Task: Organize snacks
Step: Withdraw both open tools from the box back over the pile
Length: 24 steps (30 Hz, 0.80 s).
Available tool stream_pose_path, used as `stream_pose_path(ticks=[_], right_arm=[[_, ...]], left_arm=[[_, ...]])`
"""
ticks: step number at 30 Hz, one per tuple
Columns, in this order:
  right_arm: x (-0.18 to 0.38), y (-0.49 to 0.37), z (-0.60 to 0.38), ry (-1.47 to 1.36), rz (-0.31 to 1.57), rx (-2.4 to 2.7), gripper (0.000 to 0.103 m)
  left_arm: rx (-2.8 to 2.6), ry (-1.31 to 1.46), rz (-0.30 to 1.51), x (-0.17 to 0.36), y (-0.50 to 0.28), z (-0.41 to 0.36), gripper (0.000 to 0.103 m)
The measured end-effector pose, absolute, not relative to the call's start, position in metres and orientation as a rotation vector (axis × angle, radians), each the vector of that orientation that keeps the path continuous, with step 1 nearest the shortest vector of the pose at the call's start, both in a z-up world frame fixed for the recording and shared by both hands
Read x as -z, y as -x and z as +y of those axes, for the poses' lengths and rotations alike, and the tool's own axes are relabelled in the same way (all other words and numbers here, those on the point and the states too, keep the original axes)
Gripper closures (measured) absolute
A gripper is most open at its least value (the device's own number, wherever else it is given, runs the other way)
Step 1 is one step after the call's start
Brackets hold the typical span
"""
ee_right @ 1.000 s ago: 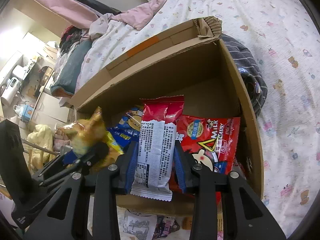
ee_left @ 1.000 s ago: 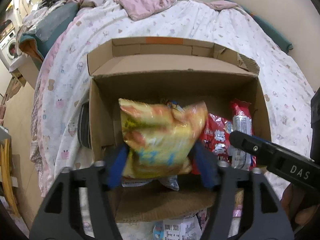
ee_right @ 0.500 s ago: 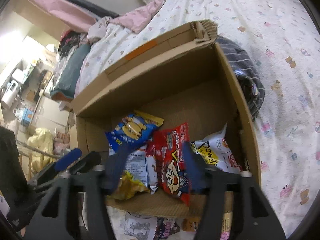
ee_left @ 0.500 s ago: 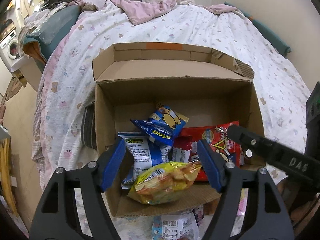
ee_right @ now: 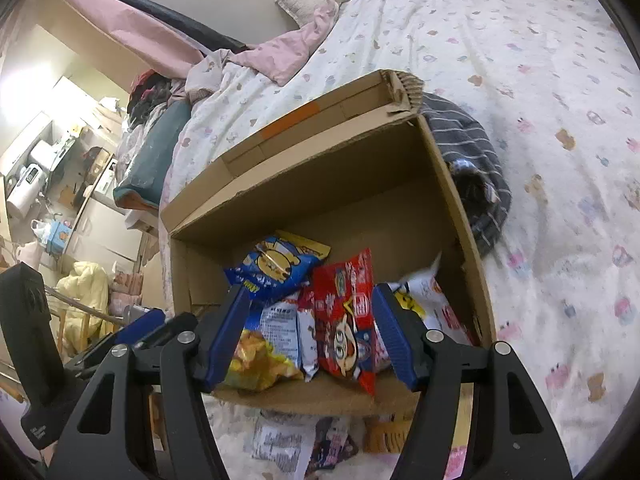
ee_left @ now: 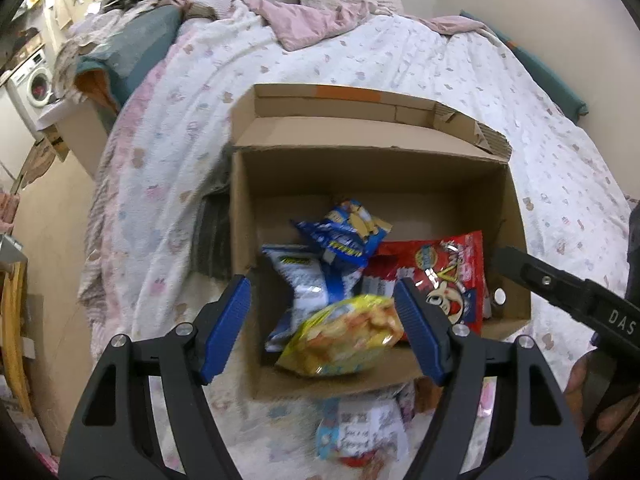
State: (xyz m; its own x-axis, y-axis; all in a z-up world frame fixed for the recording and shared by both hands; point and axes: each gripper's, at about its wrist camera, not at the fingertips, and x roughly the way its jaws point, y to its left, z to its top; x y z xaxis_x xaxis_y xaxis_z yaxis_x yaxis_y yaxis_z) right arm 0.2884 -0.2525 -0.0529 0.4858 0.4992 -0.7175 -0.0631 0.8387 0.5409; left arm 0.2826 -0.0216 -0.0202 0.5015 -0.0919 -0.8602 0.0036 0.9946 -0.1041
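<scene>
Both tools, left tool (ee_left: 322,328) and right tool (ee_right: 310,330), gape empty above the cardboard box (ee_left: 516,236); snack packets (ee_right: 344,312) lie inside it. More wait just outside — approach low, grip one packet's middle.

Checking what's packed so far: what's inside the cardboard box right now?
Inside the cardboard box: a yellow chip bag in front, a blue bag, a white-blue packet and a red candy bag. Anything beneath them is covered.
</scene>
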Motion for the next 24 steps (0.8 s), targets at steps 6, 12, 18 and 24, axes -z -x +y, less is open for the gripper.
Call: stream_pose_path(ticks=[6,12,18,24], right_arm=[[0.044,-0.266,-0.258,-0.453,1.001,-0.351,0.037],[0.048,-0.25,-0.27,-0.514,1.023,-0.36,0.037],[0.046,-0.222,-0.277,-0.515,1.019,-0.342,0.037],[0.051,-0.193,-0.28,-0.495,1.034,-0.333,0.037]], left_arm=[[0.059,0.103,1.065,0.023,-0.258,-0.013,0.032],[0.071,0.093,1.046,0.02,-0.235,-0.012,0.032],[0.091,0.1,1.06,0.022,-0.213,-0.011,0.032],[0.104,0.107,1.08,0.028,-0.193,-0.011,0.032]])
